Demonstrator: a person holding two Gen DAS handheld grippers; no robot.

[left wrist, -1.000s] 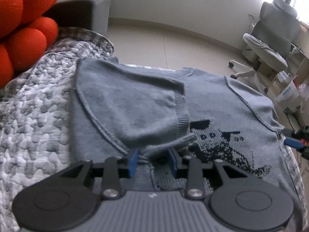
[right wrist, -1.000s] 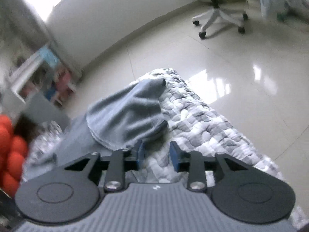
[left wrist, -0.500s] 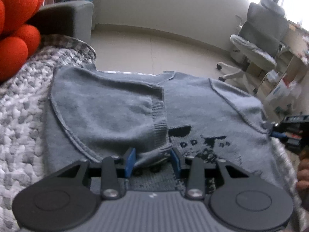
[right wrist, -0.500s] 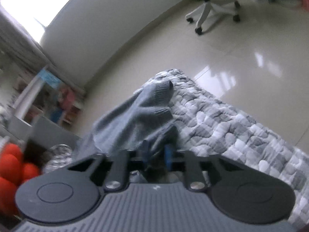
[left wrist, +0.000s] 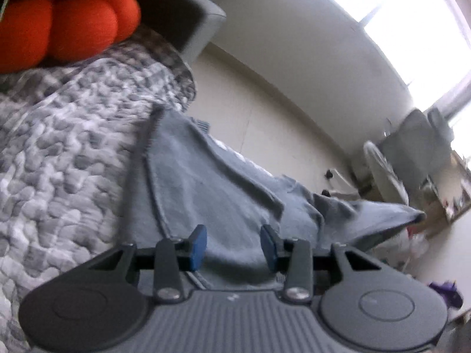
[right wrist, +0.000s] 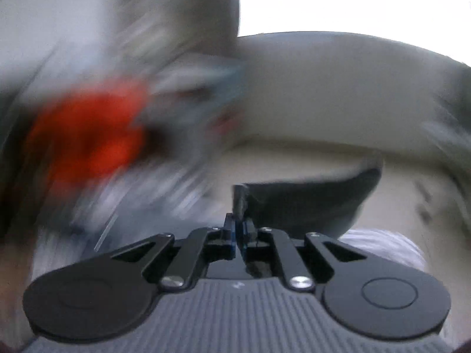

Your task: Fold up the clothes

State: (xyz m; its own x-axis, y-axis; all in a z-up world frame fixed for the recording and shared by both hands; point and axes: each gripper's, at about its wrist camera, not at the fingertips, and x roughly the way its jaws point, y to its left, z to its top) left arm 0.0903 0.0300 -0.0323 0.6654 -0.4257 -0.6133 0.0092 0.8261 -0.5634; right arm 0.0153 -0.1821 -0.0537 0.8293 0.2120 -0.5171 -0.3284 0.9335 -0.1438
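Your left gripper (left wrist: 233,245) has bare quilted bed (left wrist: 59,176) free at 9 o'clock; orange cushion (left wrist: 73,17) blocks 11 o'clock; raised sweater (left wrist: 235,194) fold crosses 2 o'clock.

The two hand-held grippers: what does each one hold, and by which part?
Right hand-held gripper pinches the sweater by an edge; which part is too blurred. Left hand-held gripper holds nothing.
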